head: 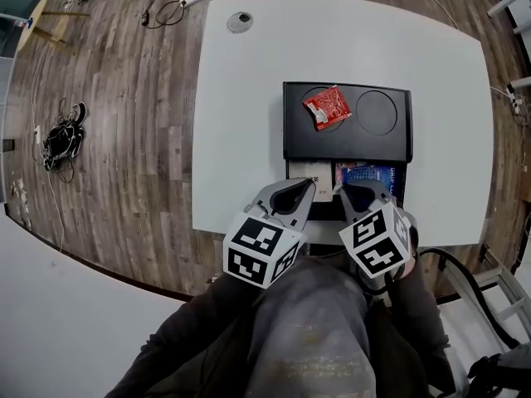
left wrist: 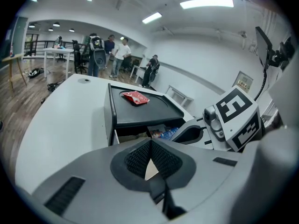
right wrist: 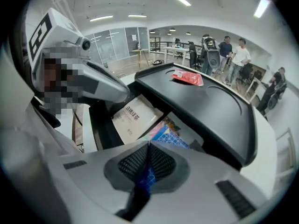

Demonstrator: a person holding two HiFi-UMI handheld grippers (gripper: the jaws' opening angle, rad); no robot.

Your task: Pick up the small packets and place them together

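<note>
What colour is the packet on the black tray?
The packet is red; the head view shows it best.

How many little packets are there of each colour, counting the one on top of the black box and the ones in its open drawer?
red packet: 1
beige packet: 1
blue packet: 1
Total: 3
</note>
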